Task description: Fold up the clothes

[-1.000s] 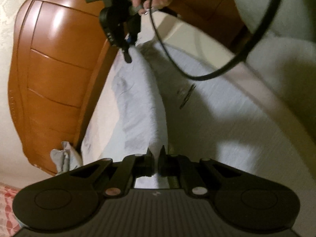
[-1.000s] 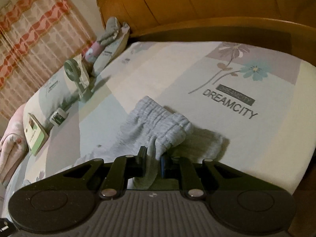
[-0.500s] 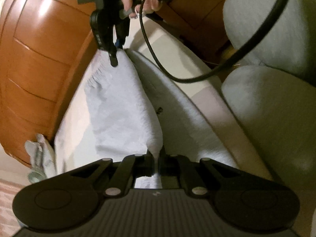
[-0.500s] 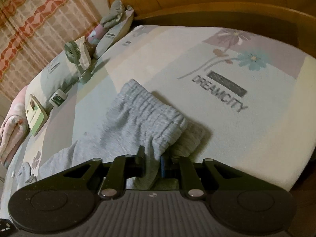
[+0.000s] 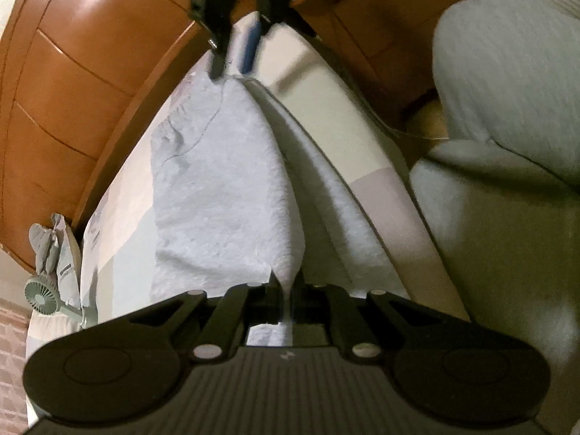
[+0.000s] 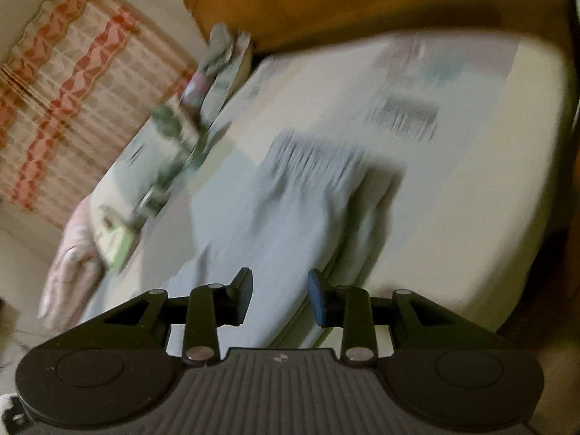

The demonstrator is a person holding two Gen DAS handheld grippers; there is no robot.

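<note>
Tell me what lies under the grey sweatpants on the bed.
The grey sweatpants lie on the patterned bedsheet, which shows all round them, with blurred print beyond the waistband. Whatever is directly beneath the cloth is covered. The left gripper pinches one fold.

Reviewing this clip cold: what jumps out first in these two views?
The pale grey garment stretched lengthwise down the bed, its near end pinched in the left tool. At its far end, by the orange wooden headboard, the right tool is opening, with no cloth pressed between its pads. The right wrist view is motion-blurred.
</note>
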